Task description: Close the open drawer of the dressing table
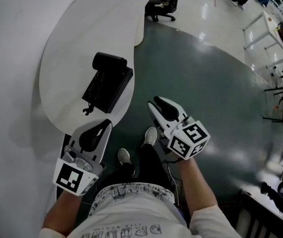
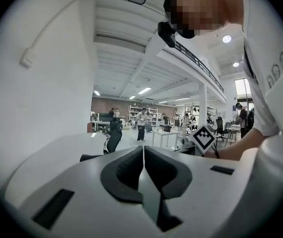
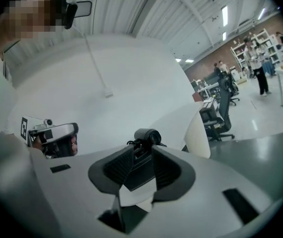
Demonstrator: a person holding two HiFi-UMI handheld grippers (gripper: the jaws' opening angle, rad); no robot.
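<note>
Standing at the curved white worktop (image 1: 67,58), presumably the dressing table's top, the person holds both grippers above the dark floor (image 1: 206,93), just off the worktop's edge. The drawer shows in no view; it probably sits under that edge, so how far out it stands cannot be told.

A black device (image 1: 106,82) lies on the worktop, apart from both grippers. The left gripper (image 1: 102,128) has its fingers (image 2: 126,170) pressed together on nothing. The right gripper (image 1: 157,104) has its fingers (image 3: 117,168) apart, with nothing between them.

The step in hand seems to be reaching the drawer front. It should go best with both grippers lowered, closed fingertips set flat either side of the front's middle, and a slow, straight, even push so the drawer does not skew and jam.
</note>
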